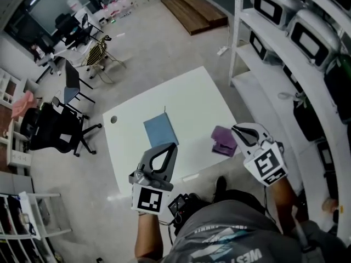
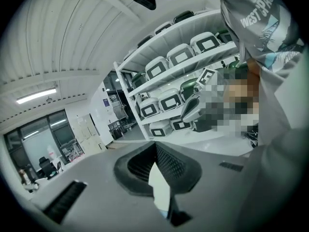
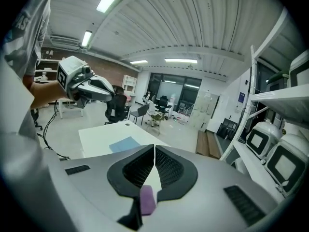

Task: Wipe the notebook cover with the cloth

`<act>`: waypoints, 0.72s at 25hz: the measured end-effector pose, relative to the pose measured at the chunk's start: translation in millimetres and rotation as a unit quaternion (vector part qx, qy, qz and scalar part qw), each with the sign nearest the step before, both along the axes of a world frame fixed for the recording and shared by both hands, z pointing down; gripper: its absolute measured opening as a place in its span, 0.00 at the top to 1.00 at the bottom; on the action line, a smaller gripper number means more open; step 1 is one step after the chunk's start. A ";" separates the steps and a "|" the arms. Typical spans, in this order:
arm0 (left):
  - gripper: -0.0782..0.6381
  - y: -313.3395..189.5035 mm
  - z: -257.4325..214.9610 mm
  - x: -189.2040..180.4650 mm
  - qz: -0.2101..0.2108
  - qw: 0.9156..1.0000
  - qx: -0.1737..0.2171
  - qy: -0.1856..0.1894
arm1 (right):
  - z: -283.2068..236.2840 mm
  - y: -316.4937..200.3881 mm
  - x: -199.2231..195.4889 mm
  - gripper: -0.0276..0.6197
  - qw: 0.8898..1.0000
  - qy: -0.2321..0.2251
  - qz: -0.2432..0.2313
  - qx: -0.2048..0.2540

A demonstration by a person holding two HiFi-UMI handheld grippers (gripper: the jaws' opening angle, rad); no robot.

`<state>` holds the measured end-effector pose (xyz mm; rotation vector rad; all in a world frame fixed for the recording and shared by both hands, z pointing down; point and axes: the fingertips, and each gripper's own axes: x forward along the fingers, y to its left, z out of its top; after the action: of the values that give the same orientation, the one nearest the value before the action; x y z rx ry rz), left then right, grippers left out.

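Head view: at the near edge of the white table (image 1: 189, 95), the left gripper (image 1: 173, 146) hangs with its jaws clenched on nothing. The right gripper (image 1: 235, 129) is toward the table's right side, also clenched and empty, just beside the purple cloth (image 1: 224, 142) lying there. Farther in, the blue notebook (image 1: 160, 131) lies flat mid-table, apart from the cloth.

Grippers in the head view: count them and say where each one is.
2. The left gripper is at the near end of the blue notebook; the right gripper is just right of the purple cloth. None seems hidden.
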<state>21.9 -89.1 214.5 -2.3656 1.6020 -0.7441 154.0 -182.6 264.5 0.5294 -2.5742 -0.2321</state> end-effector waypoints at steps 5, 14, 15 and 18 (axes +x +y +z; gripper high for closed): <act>0.89 -17.4 15.2 2.2 -0.011 1.000 -0.013 0.007 | 33.3 -18.0 -8.7 0.91 0.999 0.010 -0.011 -0.031; 0.89 -46.4 74.1 -6.0 0.005 0.998 -0.050 0.040 | 124.5 -32.4 -26.3 0.91 0.994 0.041 -0.005 -0.101; 0.89 -50.1 81.5 -6.5 0.009 0.998 -0.055 0.043 | 137.2 -33.0 -27.4 0.91 0.992 0.045 -0.003 -0.115; 0.89 -57.0 99.7 -7.2 0.014 0.996 -0.072 0.051 | 170.8 -32.7 -27.4 0.91 0.987 0.064 0.000 -0.146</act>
<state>14.7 -146.1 314.2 -2.5614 1.6005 -0.7674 126.6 -215.2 435.3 0.3914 -2.4245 0.1076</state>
